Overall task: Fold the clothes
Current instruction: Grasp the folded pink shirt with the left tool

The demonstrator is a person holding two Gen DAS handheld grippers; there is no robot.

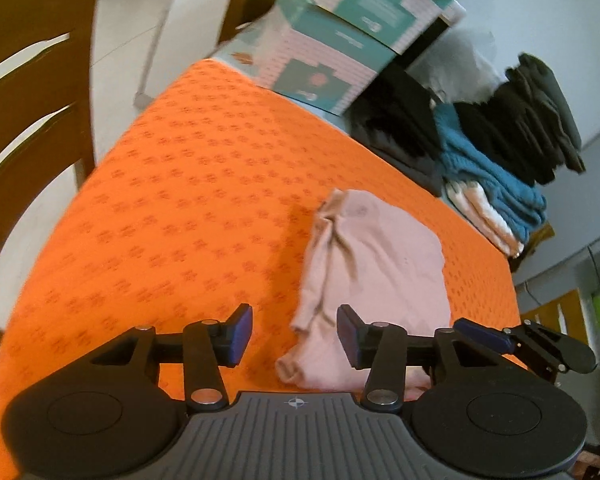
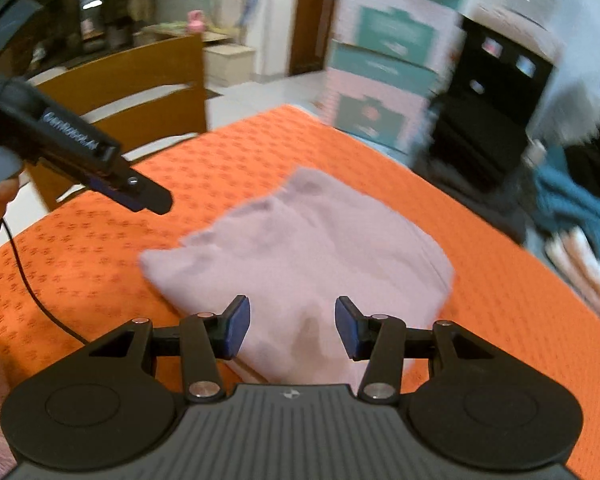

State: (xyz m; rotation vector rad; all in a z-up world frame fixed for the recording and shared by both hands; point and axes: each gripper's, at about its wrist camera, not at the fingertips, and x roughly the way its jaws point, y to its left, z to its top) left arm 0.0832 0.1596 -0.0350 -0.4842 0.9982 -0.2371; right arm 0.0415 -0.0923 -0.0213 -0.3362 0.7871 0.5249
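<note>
One pink garment [image 2: 300,256] lay folded on the orange tablecloth [image 1: 172,200], directly ahead of and below both claws. In the left wrist view its long axis ran away from the camera toward the far table edge, with a loose cuff at the near end. The left gripper [image 1: 294,336] hung over that near left edge, jaws apart and empty. The right gripper [image 2: 292,328] stood over the near middle of the garment, jaws likewise spread and holding nothing — it appeared the nearer of the two to the bulk of the cloth. Whether either pad touched fabric could not be told. Counts: two claws, one garment in work, one stack of folded clothes [image 1: 500,168] at the far right — several pieces, number unclear — and two patterned boxes [image 1: 340,40] stacked beyond.
</note>
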